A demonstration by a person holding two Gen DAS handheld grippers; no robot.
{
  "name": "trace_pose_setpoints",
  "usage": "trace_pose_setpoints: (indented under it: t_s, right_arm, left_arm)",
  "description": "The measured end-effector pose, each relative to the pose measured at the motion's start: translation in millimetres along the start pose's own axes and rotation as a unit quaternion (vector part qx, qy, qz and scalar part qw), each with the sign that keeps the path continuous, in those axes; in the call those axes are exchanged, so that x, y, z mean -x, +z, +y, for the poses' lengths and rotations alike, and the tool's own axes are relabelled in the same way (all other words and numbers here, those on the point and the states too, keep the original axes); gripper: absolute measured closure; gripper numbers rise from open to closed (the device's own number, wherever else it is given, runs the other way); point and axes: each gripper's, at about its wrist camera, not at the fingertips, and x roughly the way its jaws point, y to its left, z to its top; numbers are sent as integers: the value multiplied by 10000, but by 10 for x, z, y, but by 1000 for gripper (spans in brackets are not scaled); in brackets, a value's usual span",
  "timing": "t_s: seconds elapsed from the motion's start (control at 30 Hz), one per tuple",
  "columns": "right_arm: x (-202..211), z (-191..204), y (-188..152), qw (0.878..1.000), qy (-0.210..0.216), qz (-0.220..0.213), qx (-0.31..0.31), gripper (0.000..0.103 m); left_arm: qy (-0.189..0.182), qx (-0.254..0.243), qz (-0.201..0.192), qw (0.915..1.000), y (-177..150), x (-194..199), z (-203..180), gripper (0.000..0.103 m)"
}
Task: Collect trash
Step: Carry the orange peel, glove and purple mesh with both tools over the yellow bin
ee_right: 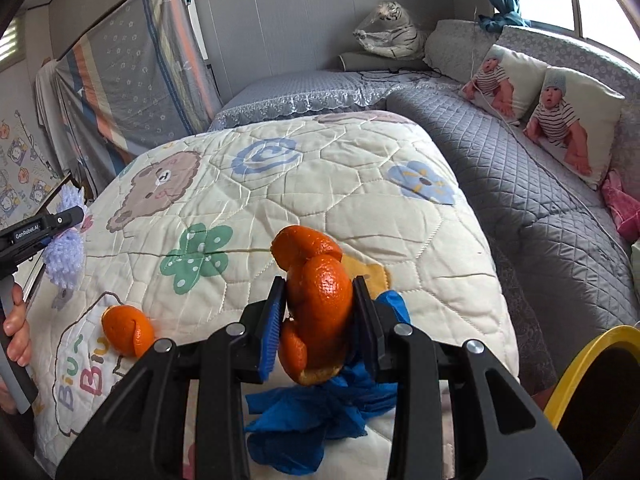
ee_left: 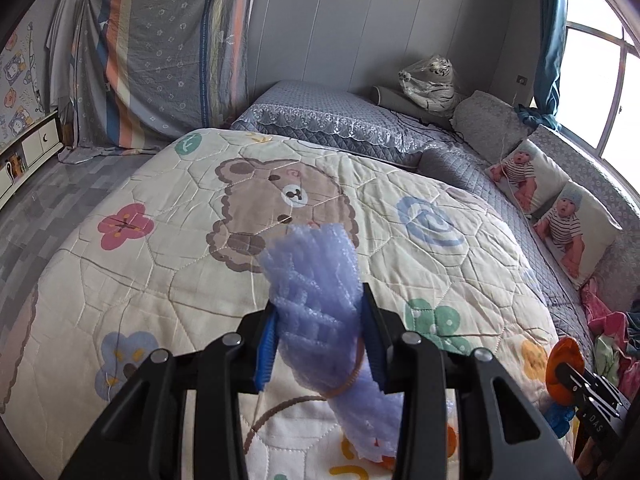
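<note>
My left gripper [ee_left: 320,320] is shut on a purple foam fruit net [ee_left: 316,276] and holds it above the cartoon quilt [ee_left: 160,272]. My right gripper [ee_right: 318,304] is shut on a piece of orange peel [ee_right: 320,300] above the quilt [ee_right: 320,176]. A second orange peel [ee_right: 128,332] lies on the quilt at the left. A crumpled blue glove [ee_right: 316,416] lies on the quilt under the right gripper. The left gripper with the net [ee_right: 66,256] shows at the left edge of the right wrist view. The right gripper with the peel [ee_left: 564,364] shows at the right edge of the left wrist view.
A yellow-rimmed bin [ee_right: 592,376] stands at the lower right beside the bed. Two baby-print pillows [ee_right: 560,120] lean on the grey sofa bed [ee_right: 540,208]. A toy tiger in plastic [ee_right: 392,36] sits at the back. Clothes [ee_left: 612,332] lie at the right.
</note>
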Motion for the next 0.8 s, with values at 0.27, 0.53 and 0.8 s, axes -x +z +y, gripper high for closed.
trace_pose_setpoints:
  t_s: [0.27, 0.53, 0.8]
  right_arm:
    - [602, -123, 57, 9984, -26, -552, -79, 71]
    - [1073, -346, 6, 9961, -9, -849, -247, 71]
    - [1286, -425, -58, 9948, 352, -868, -400, 71]
  left_arm:
    - [-316, -400, -300, 9982, -6, 372, -412, 68]
    - [-838, -771, -448, 9925, -64, 674, -935, 68]
    - [-1231, -1018, -412, 9863, -174, 811, -1300, 68]
